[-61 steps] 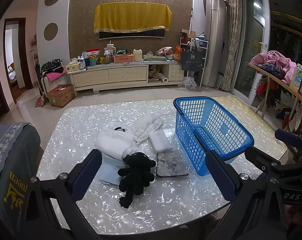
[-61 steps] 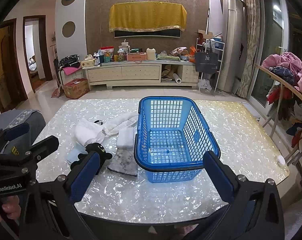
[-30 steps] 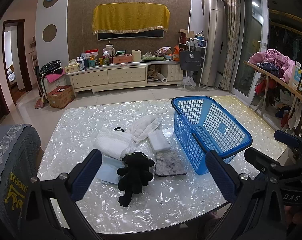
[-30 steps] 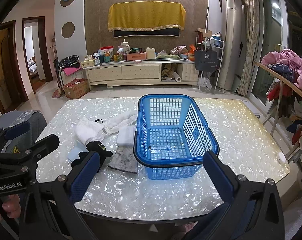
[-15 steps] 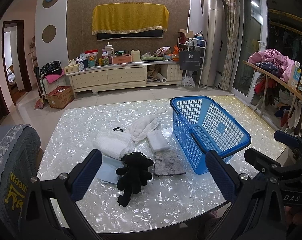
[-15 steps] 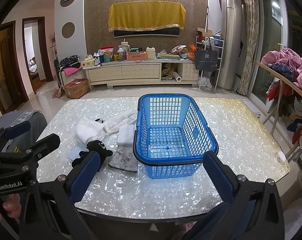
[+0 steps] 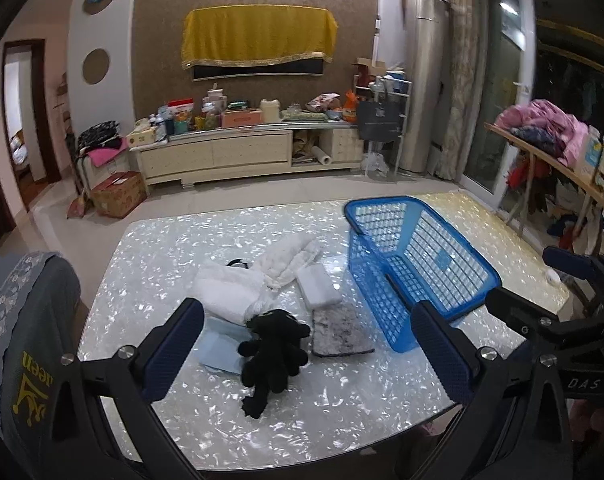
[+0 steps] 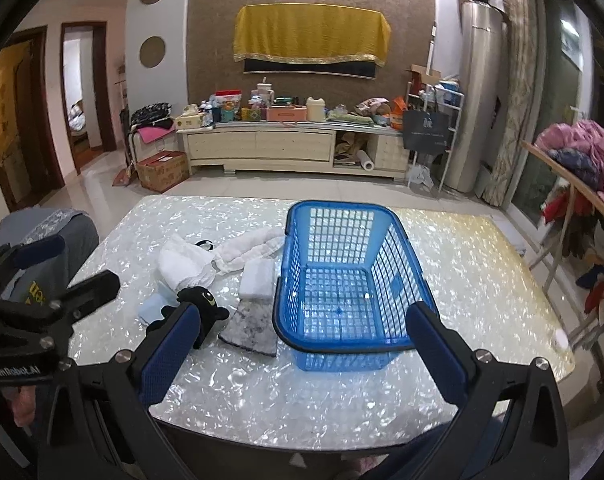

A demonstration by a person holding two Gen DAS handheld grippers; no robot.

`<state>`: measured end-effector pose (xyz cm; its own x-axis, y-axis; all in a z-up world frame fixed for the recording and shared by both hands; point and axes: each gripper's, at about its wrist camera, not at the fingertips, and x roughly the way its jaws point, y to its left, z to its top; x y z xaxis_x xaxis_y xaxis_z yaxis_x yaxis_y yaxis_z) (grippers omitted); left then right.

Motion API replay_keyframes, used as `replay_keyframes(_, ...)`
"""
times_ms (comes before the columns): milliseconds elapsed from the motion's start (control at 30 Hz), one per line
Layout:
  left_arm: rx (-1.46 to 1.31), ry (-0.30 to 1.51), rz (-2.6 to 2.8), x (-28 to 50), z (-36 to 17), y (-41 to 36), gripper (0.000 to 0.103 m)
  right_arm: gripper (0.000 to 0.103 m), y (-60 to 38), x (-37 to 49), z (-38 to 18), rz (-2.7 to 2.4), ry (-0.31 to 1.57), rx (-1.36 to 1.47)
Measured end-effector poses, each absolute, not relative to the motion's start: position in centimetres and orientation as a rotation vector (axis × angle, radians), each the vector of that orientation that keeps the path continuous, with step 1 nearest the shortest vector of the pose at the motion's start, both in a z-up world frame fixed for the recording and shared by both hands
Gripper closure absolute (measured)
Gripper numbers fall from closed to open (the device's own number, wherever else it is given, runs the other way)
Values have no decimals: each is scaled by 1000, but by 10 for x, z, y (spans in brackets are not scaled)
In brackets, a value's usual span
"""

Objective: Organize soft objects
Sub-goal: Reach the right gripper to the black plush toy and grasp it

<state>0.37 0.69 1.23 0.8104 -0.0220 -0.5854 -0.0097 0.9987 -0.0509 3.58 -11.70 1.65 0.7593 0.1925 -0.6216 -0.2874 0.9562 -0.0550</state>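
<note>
A black plush toy [image 7: 273, 354] lies on the pearly table [image 7: 342, 396], on a light blue cloth [image 7: 221, 348]. Behind it are white garments [image 7: 237, 290], a white sponge block [image 7: 318, 285] and a grey mat [image 7: 341, 333]. An empty blue basket [image 7: 418, 268] stands to their right; it also shows in the right wrist view [image 8: 342, 276]. My left gripper [image 7: 308, 354] is open and empty, held near the table's front edge, facing the plush. My right gripper [image 8: 302, 354] is open and empty, facing the basket; the plush [image 8: 199, 306] sits by its left finger.
A grey chair back [image 7: 25, 332] stands at the table's left. A small white object [image 8: 560, 337] lies near the table's right edge. A TV cabinet [image 8: 285, 148] and a clothes rack [image 8: 574, 184] stand beyond the table.
Both views have shifted only slightly; the basket and soft things sit a little higher and further left in the frames. Nothing was taken hold of or moved.
</note>
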Motion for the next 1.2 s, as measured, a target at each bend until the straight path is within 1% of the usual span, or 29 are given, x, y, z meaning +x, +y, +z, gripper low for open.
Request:
replay_keyframes(200, -27, 684, 22, 14, 13, 33, 0, 0, -93, 55, 17, 331, 672, -197)
replay_keyframes(433, 16, 740, 86, 20, 3, 71, 0, 0, -52, 77, -2, 436, 741, -256)
replay_keyframes(733, -4, 816, 134, 32, -27, 117, 0, 0, -5, 115, -50, 551, 967, -220)
replay_keyframes(967, -7, 894, 133, 49, -63, 138, 0, 0, 26, 144, -93, 546, 1130, -188)
replay_keyframes(1033, -14, 918, 131, 55, -74, 145, 0, 3, 32, 156, -107, 533, 1181, -166)
replay_keyframes(1067, -24, 929, 124, 58, -79, 149, 0, 8, 35, 161, -112, 534, 1201, -161)
replay_keyframes(1200, -57, 961, 115, 67, -95, 159, 0, 10, 47, 177, -138, 488, 1270, -194)
